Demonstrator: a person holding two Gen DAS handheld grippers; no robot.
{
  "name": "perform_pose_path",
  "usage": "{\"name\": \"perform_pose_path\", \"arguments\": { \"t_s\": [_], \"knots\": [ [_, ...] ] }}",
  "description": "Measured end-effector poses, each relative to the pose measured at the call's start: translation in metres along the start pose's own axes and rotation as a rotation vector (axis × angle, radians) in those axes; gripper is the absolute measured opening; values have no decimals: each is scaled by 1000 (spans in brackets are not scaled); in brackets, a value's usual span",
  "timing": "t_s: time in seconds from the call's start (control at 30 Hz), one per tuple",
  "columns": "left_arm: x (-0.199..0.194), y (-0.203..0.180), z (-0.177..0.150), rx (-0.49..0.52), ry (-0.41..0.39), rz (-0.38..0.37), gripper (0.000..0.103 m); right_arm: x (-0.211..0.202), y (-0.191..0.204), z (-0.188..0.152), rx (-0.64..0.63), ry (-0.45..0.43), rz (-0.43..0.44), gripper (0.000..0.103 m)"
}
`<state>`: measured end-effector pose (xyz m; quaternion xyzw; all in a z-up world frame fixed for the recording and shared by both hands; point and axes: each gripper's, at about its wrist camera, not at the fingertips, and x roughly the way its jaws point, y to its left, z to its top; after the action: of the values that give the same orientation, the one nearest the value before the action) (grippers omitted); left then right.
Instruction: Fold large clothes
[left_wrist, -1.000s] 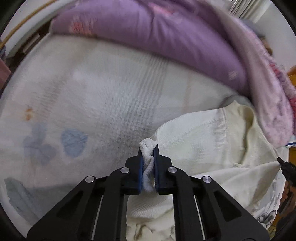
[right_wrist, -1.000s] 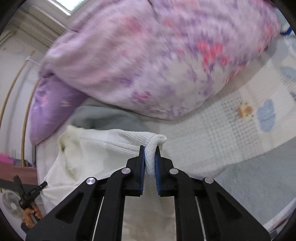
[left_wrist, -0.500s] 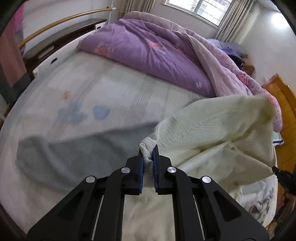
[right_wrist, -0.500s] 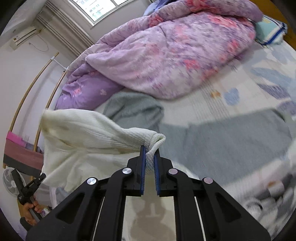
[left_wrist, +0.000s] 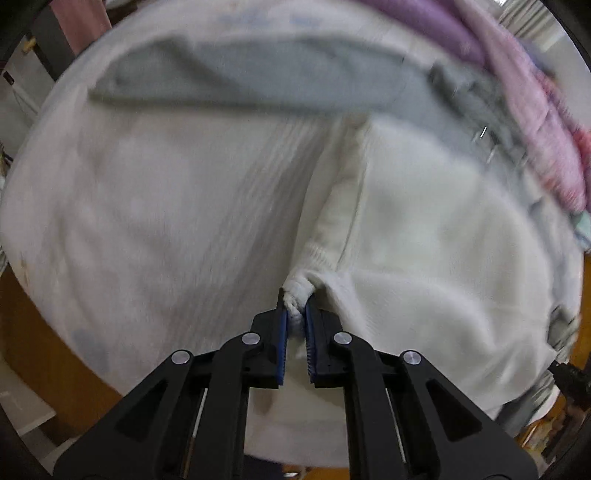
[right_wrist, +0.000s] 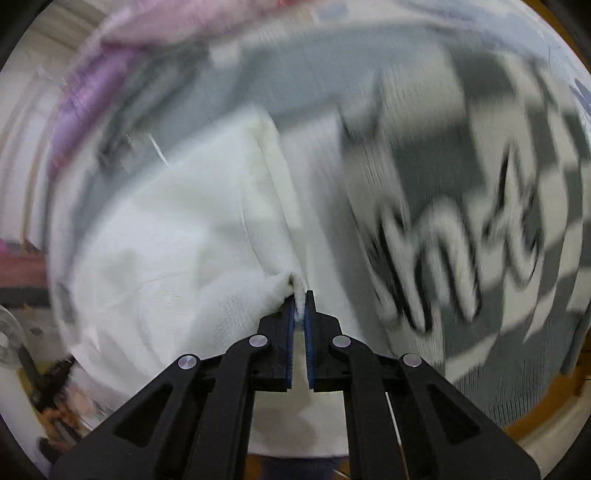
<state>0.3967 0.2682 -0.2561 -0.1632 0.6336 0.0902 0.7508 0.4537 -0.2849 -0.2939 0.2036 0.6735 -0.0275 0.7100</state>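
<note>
A large cream-white knit garment (left_wrist: 424, 236) lies spread on the bed; it also shows in the right wrist view (right_wrist: 177, 236). My left gripper (left_wrist: 295, 308) is shut on a bunched ribbed corner of it, low over the bed. My right gripper (right_wrist: 300, 306) is shut on another corner of the same garment. Both views are motion-blurred. The garment spans between the two grippers.
A grey garment (left_wrist: 258, 74) lies farther back on the pale bedsheet (left_wrist: 147, 221). A purple-pink quilt (left_wrist: 535, 110) is piled at the back right. A grey and white checked knit with dark lettering (right_wrist: 480, 192) lies right of the white garment. The wooden bed edge (left_wrist: 33, 350) shows lower left.
Both grippers have swung down from holding the garment raised in the air to low over the bed. The white garment now lies spread flat on the bed, corners still gripped.
</note>
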Motion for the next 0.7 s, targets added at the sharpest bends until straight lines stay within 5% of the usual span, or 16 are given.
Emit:
{"name": "perform_pose_path", "arguments": {
  "t_s": [0.17,0.3,0.33,0.57,0.7],
  "knots": [
    [2,11,0,-58,-7,-49,12,6,5,-6,-87,6,-128,11],
    [-13,27,-1,-78,13,-77,43,-17,15,-13,-161,1,-207,15],
    [-21,32,-4,-91,6,-68,43,-27,20,-14,-175,6,-236,17],
    [-55,19,1,-124,-93,-155,43,-58,73,-5,-224,-57,-22,14],
    [-18,-18,2,-10,-36,-132,52,6,76,4,-228,-5,-92,12]
  ]
}}
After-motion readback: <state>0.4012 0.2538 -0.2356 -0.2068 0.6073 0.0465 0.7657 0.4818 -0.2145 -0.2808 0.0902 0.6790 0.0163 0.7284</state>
